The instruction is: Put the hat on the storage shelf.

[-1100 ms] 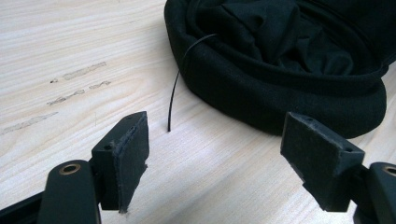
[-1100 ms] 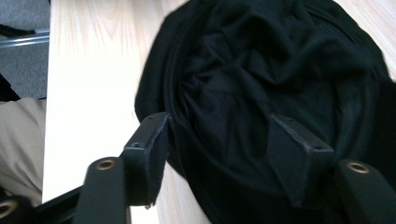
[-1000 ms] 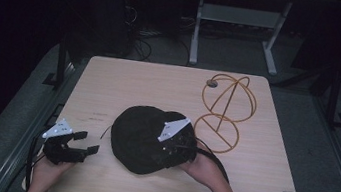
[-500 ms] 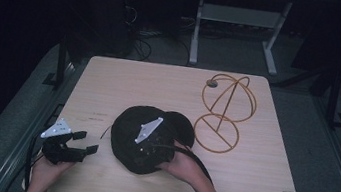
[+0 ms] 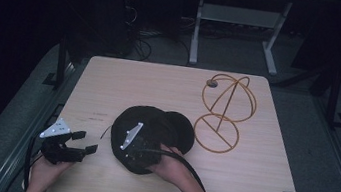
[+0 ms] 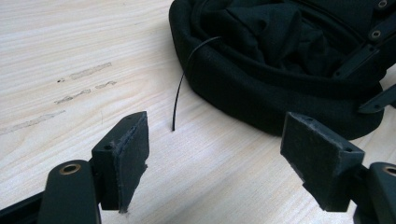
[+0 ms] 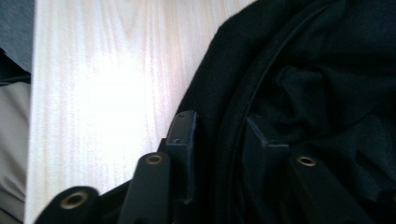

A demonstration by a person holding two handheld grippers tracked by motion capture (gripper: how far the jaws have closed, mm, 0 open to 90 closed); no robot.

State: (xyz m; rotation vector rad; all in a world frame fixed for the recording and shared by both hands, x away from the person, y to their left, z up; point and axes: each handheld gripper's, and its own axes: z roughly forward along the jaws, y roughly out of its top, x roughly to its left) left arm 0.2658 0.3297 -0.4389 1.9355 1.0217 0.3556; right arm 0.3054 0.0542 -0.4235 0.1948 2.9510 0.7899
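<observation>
So far the right gripper [image 7: 219, 140] has just been closing on the black cap's [image 5: 152, 136] rim, left gripper [image 5: 82, 145] wide at its 9 o'clock, wire stand [image 5: 224, 111] still bare

High view sits above the near edge of the table [image 5: 261, 154], looking forward and down over the whole top and the floor behind. Left gripper view is low, right up close to the wood, facing the cap's [image 6: 280, 93] rim. Right gripper view is pressed even closer against that cap, and all three share it.
</observation>
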